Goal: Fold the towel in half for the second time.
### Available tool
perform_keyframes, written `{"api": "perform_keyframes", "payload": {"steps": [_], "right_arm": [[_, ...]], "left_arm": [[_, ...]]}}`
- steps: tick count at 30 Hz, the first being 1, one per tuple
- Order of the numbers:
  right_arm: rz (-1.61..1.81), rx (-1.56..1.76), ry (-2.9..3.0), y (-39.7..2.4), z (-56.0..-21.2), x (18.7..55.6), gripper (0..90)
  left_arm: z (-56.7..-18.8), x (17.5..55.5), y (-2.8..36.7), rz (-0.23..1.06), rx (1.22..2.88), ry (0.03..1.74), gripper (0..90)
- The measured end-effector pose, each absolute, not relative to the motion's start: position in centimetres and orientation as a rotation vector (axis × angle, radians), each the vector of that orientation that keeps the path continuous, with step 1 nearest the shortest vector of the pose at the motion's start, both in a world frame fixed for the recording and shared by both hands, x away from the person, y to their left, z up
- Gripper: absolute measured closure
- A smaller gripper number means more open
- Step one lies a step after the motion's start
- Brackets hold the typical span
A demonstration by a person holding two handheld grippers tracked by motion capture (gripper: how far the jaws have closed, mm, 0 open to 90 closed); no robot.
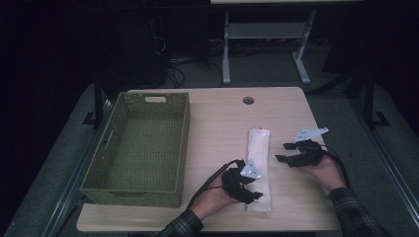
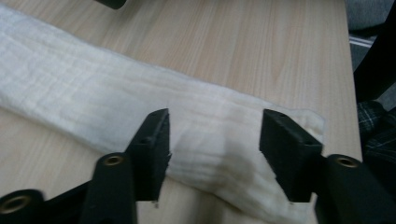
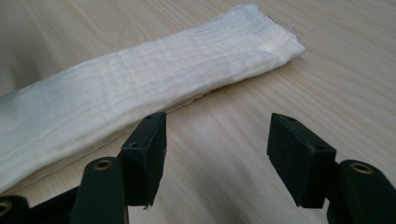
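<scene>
One light wooden table (image 1: 212,118) is carrying one green woven rectangular basket (image 1: 175,148), sitting empty at its left. One long folded cream cloth (image 1: 259,163) is lying right of it. The left gripper (image 1: 254,193) is hovering, jaws spread, over the cloth's near end; the right gripper (image 1: 282,152), likewise spread, is waiting beside it.

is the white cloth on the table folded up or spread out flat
Folded. The white cloth lies on the table as a long narrow strip, with layered edges along its side in the right gripper view.
</scene>
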State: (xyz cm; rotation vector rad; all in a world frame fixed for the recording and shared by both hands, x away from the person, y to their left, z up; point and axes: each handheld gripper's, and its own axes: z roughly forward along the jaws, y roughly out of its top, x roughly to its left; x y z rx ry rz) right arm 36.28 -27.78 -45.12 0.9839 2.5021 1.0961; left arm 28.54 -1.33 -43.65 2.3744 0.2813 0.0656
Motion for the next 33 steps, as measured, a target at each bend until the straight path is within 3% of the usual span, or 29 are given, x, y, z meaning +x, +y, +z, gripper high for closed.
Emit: {"api": "perform_keyframes", "payload": {"steps": [6, 14, 23, 27, 33], "right_arm": [[1.099, 0.985, 2.502, -28.0, -45.1, 36.3, 37.2], [1.103, 0.987, 2.5, -28.1, -45.0, 36.4, 37.2], [1.101, 0.981, 2.494, -28.3, -45.0, 36.4, 37.2], [1.099, 0.978, 2.492, -28.3, -45.0, 36.4, 37.2], [1.11, 0.974, 2.502, -28.3, -44.8, 36.4, 37.2]], "left_arm": [[-43.4, 29.7, -2.2, 0.102, 2.38, 0.238, 28.6], [-44.5, 30.8, -3.4, 0.116, 2.43, 0.156, 19.3], [-46.5, 31.4, -3.7, 0.042, 2.466, 0.166, 14.5], [-46.5, 31.1, -3.6, 0.044, 2.462, 0.187, 17.7], [-45.8, 30.0, -3.5, 0.03, 2.48, 0.164, 44.2]]}}
